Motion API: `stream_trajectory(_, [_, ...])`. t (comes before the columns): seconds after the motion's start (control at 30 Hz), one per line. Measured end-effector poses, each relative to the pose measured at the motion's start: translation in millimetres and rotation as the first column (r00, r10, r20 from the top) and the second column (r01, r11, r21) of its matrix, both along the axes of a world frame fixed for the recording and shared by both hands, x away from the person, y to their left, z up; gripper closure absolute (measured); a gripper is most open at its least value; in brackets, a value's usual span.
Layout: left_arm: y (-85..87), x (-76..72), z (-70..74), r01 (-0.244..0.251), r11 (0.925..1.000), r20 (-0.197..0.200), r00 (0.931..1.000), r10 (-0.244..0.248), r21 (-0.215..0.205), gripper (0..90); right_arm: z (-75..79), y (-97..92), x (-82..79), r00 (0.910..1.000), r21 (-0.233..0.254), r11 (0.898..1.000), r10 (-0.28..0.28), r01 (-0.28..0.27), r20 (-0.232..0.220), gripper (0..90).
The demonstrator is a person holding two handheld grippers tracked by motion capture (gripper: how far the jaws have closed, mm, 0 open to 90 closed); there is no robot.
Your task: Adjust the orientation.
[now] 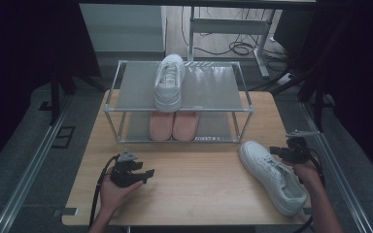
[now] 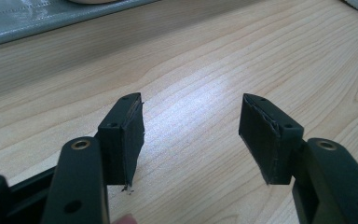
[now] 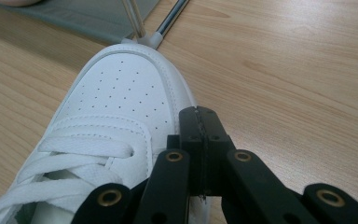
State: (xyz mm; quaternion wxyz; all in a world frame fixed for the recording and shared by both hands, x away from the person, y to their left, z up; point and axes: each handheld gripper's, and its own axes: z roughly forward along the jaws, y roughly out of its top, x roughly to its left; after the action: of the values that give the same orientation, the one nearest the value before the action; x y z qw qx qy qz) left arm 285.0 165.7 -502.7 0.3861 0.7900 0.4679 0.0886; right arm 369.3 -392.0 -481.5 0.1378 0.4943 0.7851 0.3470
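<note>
Left gripper (image 1: 148, 173): lower left of the high view, held in the person's left hand (image 1: 116, 191) low over the table (image 1: 199, 194). In the left gripper view its fingers (image 2: 123, 135) stand wide apart, with bare wood grain between them; they hold nothing and touch no object.

Right gripper (image 1: 273, 151): right of the high view, above the right hand (image 1: 307, 171). In the right gripper view its fingers (image 3: 200, 140) are pressed together pad to pad, with only a thin seam between them. They lie at the side edge of the white shoe (image 3: 116, 116), near the lace area; whether any shoe material is pinched between them cannot be told.

White shoe (image 1: 272, 174): on the table, lower right of the high view. Its long axis runs diagonally; the toe points to the upper left of the frame, toward the rack (image 1: 233, 109), and the heel lies near the lower right table edge. In the right gripper view the toe cap reaches a rack leg (image 3: 165, 25).

Rack: centre of the high view, two shelves. A second white shoe (image 1: 169, 80) lies on the top shelf, its long axis running up and down the frame. A pink pair (image 1: 173, 125) sits on the lower shelf.
</note>
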Motion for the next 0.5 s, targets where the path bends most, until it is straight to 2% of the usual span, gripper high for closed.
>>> stream_trajectory(0.13, [1.1,-0.1,0.4,-0.001,1.0,0.002,1.0,0.001,-0.001,40.0,1.5,-3.9,-1.7,0.9999,0.009,1.0,-0.013,0.013,0.005,89.9])
stream_trajectory(0.23, [2.1,0.0,0.3,-0.001,1.0,0.0,1.0,0.001,-0.002,39.9,6.6,-9.8,-7.2,0.9991,0.028,0.999,-0.031,0.03,0.03,89.9])
stream_trajectory(0.5, [1.3,-0.5,1.1,0.001,1.0,0.002,1.0,-0.001,-0.002,39.9,24.0,-17.9,-35.7,0.9947,0.024,1.0,-0.021,0.019,0.101,89.9])
